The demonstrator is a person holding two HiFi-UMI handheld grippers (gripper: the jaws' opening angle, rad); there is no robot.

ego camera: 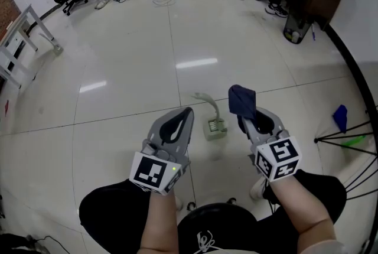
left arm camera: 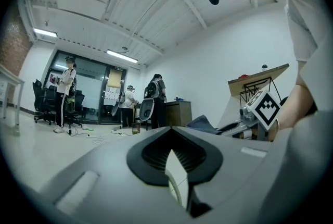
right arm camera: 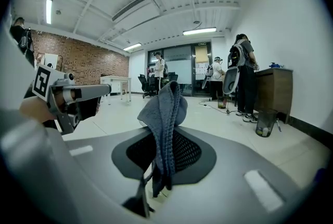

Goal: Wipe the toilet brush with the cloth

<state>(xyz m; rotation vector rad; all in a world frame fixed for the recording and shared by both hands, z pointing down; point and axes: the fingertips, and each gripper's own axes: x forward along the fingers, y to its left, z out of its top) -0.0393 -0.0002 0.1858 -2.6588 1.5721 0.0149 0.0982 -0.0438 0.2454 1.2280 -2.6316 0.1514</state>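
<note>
We hold the left gripper point(ego camera: 184, 112) low over the pale tiled floor point(ego camera: 118, 69), its jaws drawn together on nothing. In the left gripper view point(left arm camera: 171, 152) only a thin sliver of floor shows between the dark pads. The right gripper point(ego camera: 244, 119) sits to its right, near level with it. Its jaws are clamped on a dark blue cloth point(ego camera: 242, 100), which bunches up above the tips. In the right gripper view point(right arm camera: 164, 147) the cloth point(right arm camera: 164, 108) stands up in a grey-blue fold and its lower end hangs down between the pads.

The toilet brush point(ego camera: 215, 126) lies on the floor between the two grippers, just beyond their tips and touching neither. Its pale green head is nearer to us and its curved handle reaches away to the left. At the far right a wire bin point(ego camera: 295, 27) stands by a dark desk.
</note>
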